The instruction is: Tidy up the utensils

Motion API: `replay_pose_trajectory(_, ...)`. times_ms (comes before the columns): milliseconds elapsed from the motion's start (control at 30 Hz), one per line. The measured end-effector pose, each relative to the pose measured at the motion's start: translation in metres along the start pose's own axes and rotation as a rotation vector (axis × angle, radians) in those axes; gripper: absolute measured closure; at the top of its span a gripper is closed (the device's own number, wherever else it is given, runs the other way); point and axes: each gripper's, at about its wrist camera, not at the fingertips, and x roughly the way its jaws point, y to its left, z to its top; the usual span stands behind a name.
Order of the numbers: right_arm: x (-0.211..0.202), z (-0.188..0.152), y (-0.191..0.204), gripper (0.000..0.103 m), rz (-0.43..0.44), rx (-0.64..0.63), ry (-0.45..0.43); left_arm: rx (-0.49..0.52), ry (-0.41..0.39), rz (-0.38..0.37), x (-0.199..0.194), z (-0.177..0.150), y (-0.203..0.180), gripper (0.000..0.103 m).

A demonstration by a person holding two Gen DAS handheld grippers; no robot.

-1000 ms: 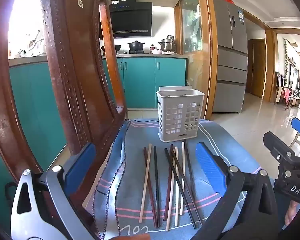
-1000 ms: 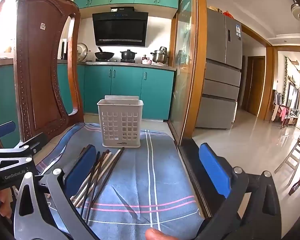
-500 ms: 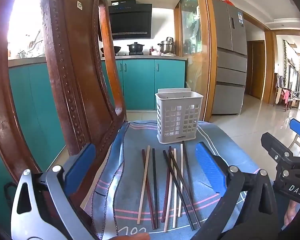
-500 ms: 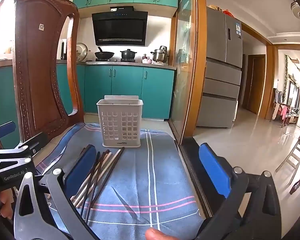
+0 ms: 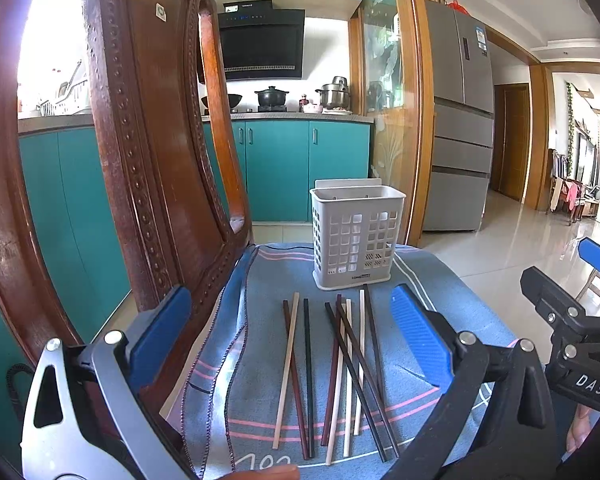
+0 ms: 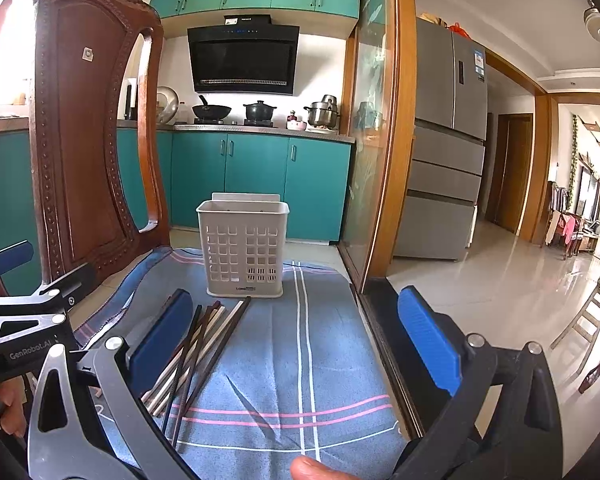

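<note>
Several chopsticks (image 5: 336,368), dark, reddish and pale, lie side by side on a blue striped cloth (image 5: 452,304). Behind them stands an upright white slotted utensil holder (image 5: 356,236), and I see nothing sticking out of its top. My left gripper (image 5: 288,344) is open above the near part of the chopsticks, holding nothing. In the right wrist view the same chopsticks (image 6: 204,344) lie at the lower left and the holder (image 6: 242,248) stands ahead. My right gripper (image 6: 296,344) is open over bare cloth (image 6: 324,352), to the right of the chopsticks.
A carved wooden chair back (image 5: 140,168) rises close on the left. A wooden door frame (image 6: 400,160) stands just right of the cloth's edge. Teal kitchen cabinets (image 6: 260,184) and a grey fridge (image 6: 448,152) are beyond. The other gripper (image 5: 572,328) shows at the right edge.
The left wrist view has tilted slightly, so the holder and chopsticks sit a little higher and nearer. The right gripper has barely moved. Both grippers stay open.
</note>
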Motion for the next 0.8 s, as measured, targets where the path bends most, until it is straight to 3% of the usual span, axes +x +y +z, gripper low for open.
replay_pose_trajectory(800,-0.0018,0.0011,0.0010,0.003,-0.003,-0.004,-0.004,0.000,-0.011,-0.001,-0.0033,0.0012,-0.0012,0.003)
